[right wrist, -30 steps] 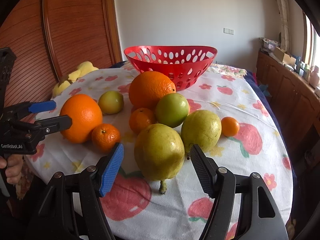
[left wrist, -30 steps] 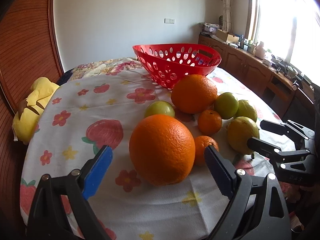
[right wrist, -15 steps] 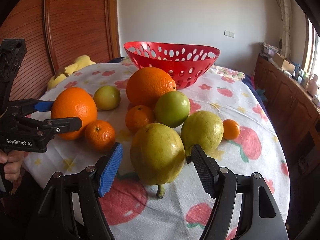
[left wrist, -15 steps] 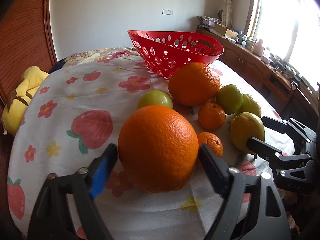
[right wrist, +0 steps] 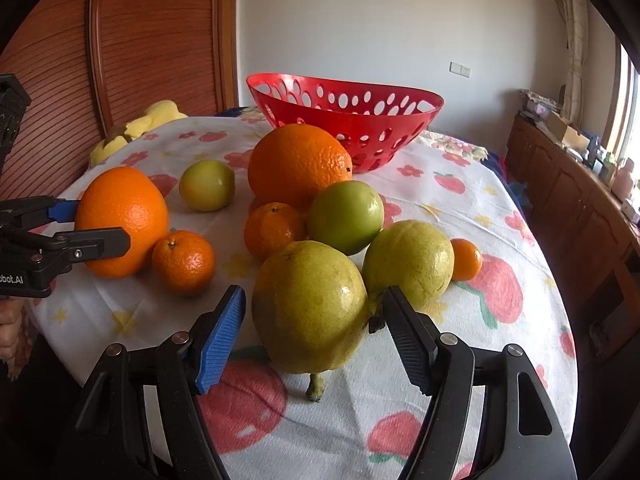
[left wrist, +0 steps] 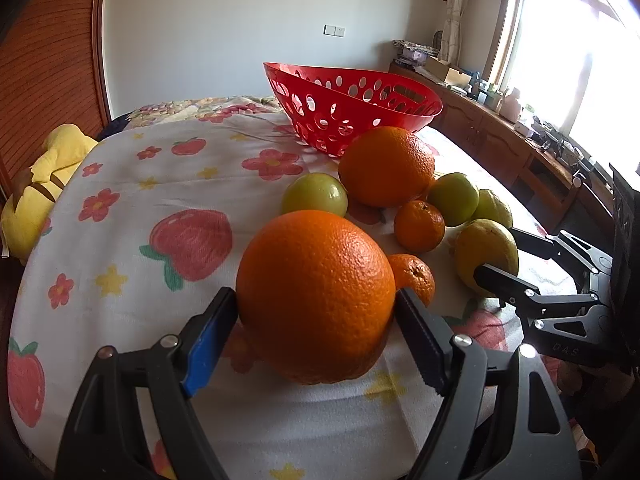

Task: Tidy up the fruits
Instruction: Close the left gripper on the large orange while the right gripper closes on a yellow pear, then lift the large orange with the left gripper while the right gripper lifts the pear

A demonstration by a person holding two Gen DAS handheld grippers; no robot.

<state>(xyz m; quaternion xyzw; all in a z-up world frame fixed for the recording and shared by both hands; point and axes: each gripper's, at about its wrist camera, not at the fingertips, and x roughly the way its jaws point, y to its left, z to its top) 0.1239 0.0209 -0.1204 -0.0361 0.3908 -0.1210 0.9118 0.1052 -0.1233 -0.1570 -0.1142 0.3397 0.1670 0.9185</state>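
A: When the left wrist view was taken, where did the big orange (left wrist: 316, 296) sit?

B: On the flowered counter (left wrist: 132, 184), between the fingers (left wrist: 210, 330) of the left gripper (left wrist: 316, 320). Both pads looked to be touching its widest part, so I judged them clenched on it, though it rested on the cloth, not lifted. A small mandarin (left wrist: 416, 278) lay just beside it on the right.

A: How would it handle?

B: Heavy for a fruit, I'd guess, firm and round, with a pebbled rind that grips well. The equator was the place to hold; higher or lower it could squirt out.

A: Room to move?

B: The cloth to the left was open, and the red basket (left wrist: 352, 108) stood beyond a second large orange (left wrist: 386, 166), which would need clearing by lifting.

A: And the right wrist view?

B: The right gripper (right wrist: 312, 332) straddled a yellow-green pear (right wrist: 310, 306), stem down on the cloth. I saw a gap at the blue pad and possibly none at the black one, so I counted the fingers released, not yet gripping.

A: Its handling?

B: Smooth and waxy, likely bruisable, so a gentle squeeze across the belly. Another pear (right wrist: 410, 264) touched it on the right, crowding that finger. The counter edge ran close below.
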